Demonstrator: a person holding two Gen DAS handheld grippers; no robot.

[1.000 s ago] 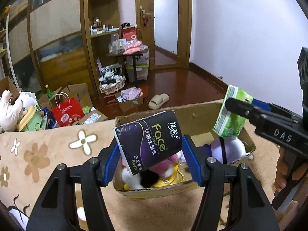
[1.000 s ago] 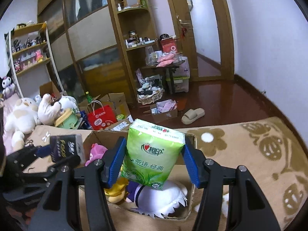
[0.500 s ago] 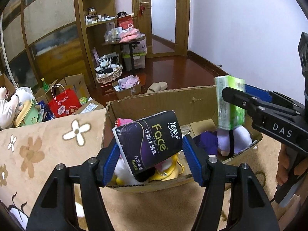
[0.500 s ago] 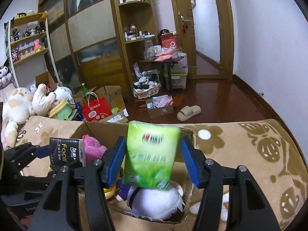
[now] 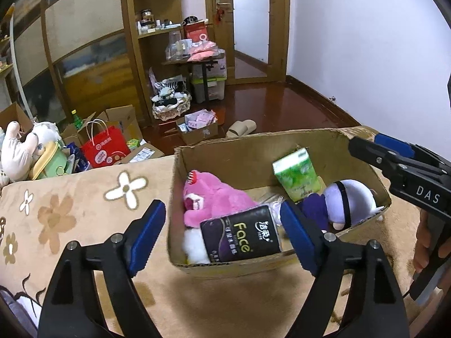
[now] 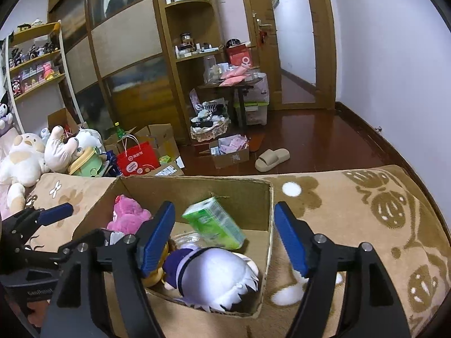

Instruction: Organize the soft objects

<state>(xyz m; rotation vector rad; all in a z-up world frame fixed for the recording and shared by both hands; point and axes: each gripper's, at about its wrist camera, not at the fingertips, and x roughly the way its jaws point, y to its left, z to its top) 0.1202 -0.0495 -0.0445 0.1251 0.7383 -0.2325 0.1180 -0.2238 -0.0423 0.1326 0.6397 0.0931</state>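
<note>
— Both packs released: the black tissue pack point(image 5: 241, 234) and green tissue pack point(image 6: 214, 223) lie in the cardboard box point(image 5: 255, 152)

— Left gripper point(image 5: 222, 236) and right gripper point(image 6: 224, 238) opening, empty; probably fetch another soft item next

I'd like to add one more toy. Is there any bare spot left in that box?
Little. The cardboard box is bare only along its far wall, between the pink plush and the green tissue pack. Nearer, the white-and-purple plush and black tissue pack crowd it.

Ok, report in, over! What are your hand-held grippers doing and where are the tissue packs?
Both hand-held grippers, left and right, opening, nothing gripped. Black tissue pack and green tissue pack in the cardboard box with the plush toys. Nothing in the way.
</note>
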